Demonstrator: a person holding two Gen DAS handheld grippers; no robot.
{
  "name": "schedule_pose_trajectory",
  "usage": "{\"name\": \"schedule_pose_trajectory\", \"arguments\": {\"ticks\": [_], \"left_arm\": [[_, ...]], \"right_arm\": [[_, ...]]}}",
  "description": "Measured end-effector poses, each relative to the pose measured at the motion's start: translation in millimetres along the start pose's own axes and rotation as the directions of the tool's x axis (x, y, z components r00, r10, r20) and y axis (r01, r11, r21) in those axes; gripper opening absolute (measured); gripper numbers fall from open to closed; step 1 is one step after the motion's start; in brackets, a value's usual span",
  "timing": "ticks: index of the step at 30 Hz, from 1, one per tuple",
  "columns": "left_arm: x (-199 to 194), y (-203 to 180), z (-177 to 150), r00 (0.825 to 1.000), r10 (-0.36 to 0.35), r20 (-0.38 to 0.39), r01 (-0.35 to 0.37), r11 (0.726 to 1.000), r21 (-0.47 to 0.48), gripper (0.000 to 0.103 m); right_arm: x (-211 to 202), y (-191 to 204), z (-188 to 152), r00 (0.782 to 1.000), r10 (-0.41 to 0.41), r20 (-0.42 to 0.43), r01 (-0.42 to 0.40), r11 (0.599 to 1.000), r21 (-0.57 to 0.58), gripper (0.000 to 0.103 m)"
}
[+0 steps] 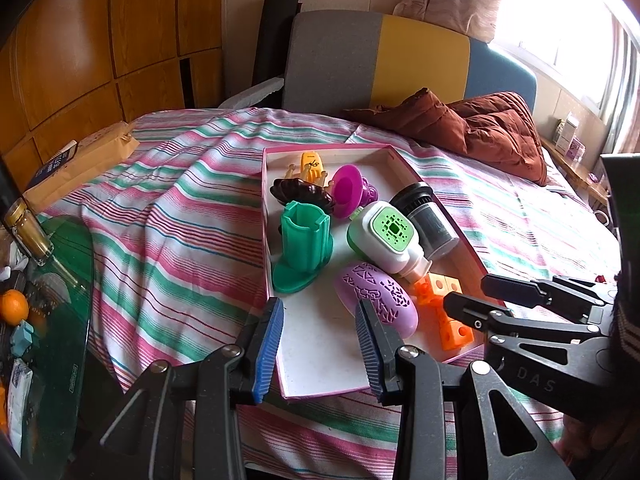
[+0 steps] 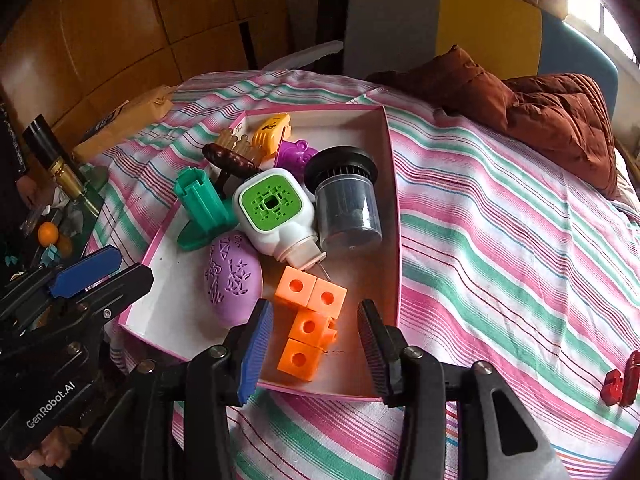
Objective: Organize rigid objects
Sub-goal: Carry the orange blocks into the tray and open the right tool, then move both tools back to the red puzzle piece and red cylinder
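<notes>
A pink-edged white box (image 1: 320, 356) (image 2: 168, 320) lies on the striped bedspread. It holds a green cup-shaped holder (image 1: 304, 246) (image 2: 202, 208), a purple perforated oval (image 1: 380, 298) (image 2: 234, 278), a white and green dispenser (image 1: 390, 238) (image 2: 274, 210), a dark jar (image 1: 432, 216) (image 2: 348, 204), orange linked cubes (image 1: 448, 316) (image 2: 310, 320), and purple, yellow and brown toys at the far end. My left gripper (image 1: 320, 344) is open and empty over the box's near corner. My right gripper (image 2: 316, 344) is open, its fingers on either side of the orange cubes.
A red piece (image 2: 620, 380) lies on the bedspread right of the box. A brown quilt (image 1: 480, 128) and a grey-yellow-blue headboard lie beyond. A glass side table (image 1: 48, 300) on the left carries a jar, an orange and clutter. A tan parcel (image 1: 80, 164) sits at the bed's far left.
</notes>
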State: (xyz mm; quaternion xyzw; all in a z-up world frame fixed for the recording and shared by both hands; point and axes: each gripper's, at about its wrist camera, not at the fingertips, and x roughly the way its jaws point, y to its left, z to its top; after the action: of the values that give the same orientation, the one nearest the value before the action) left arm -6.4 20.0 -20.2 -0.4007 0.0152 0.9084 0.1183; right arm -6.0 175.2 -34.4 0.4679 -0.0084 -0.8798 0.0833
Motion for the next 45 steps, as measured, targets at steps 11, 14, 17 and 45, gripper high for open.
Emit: {"name": "schedule_pose_trajectory", "arguments": {"ticks": [11, 14, 17, 45], "left_arm": [[-5, -10, 1, 1.000, 0.007, 0.011, -0.007, 1.000, 0.026, 0.042], [-6, -12, 1, 1.000, 0.010, 0.013, -0.010, 1.000, 0.029, 0.045], [-7, -15, 1, 1.000, 0.011, 0.016, -0.011, 0.999, 0.037, 0.045], [-18, -53, 10, 0.999, -0.029, 0.037, 0.024, 0.992, 0.122, 0.050]], "right_arm": [[-22, -26, -4, 0.997, -0.047, 0.063, 0.043, 0.998, 0.050, 0.044], [-27, -40, -6, 0.996, -0.068, 0.065, 0.064, 0.995, 0.076, 0.044], [-30, -54, -8, 0.994, -0.094, 0.060, 0.089, 0.992, 0.087, 0.044], [-104, -278, -43, 0.888, -0.460, 0.003, 0.421, 0.816, 0.397, 0.044]]}}
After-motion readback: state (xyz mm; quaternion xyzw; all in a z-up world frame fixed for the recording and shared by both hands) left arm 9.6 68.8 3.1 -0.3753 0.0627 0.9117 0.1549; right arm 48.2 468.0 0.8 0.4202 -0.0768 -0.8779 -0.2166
